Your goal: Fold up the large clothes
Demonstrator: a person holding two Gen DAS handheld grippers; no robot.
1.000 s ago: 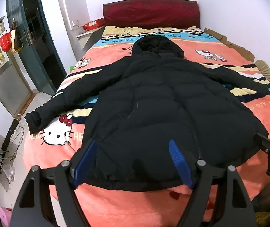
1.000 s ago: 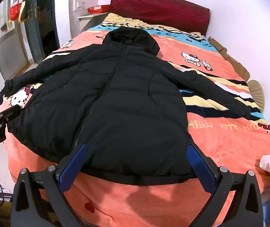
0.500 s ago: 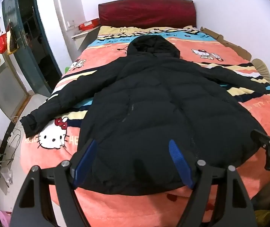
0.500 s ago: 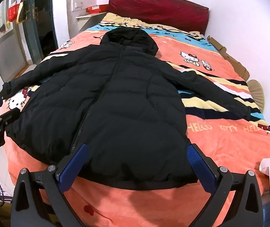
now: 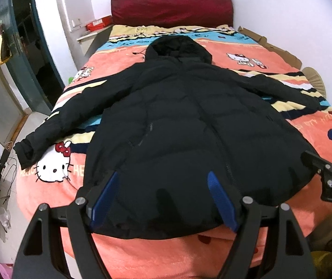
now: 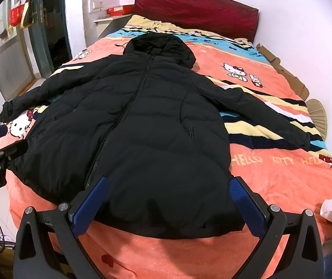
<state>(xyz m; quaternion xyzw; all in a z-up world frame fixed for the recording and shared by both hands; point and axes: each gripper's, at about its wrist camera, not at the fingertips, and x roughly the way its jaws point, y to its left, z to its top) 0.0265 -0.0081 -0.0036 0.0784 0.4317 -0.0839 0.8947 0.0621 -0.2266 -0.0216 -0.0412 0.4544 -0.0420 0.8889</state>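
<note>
No fold is made yet: the black hooded coat (image 5: 189,139) lies spread flat on the bed (image 5: 270,53), sleeves out, and the left hand-held gripper (image 5: 163,200) and right hand-held gripper (image 6: 168,197) both hover wide open and empty at its hem.

White walls (image 5: 282,11), dark-red headboard (image 5: 170,8), teal door (image 6: 49,23) at left

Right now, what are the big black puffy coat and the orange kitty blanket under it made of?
The black hooded puffer coat looks like smooth, slightly shiny synthetic fabric stuffed with padding: it bulges in stitched horizontal rows. What the stuffing is can't be told. The orange cartoon-cat blanket looks like soft fleece or plush: its surface is fuzzy and matte.
</note>
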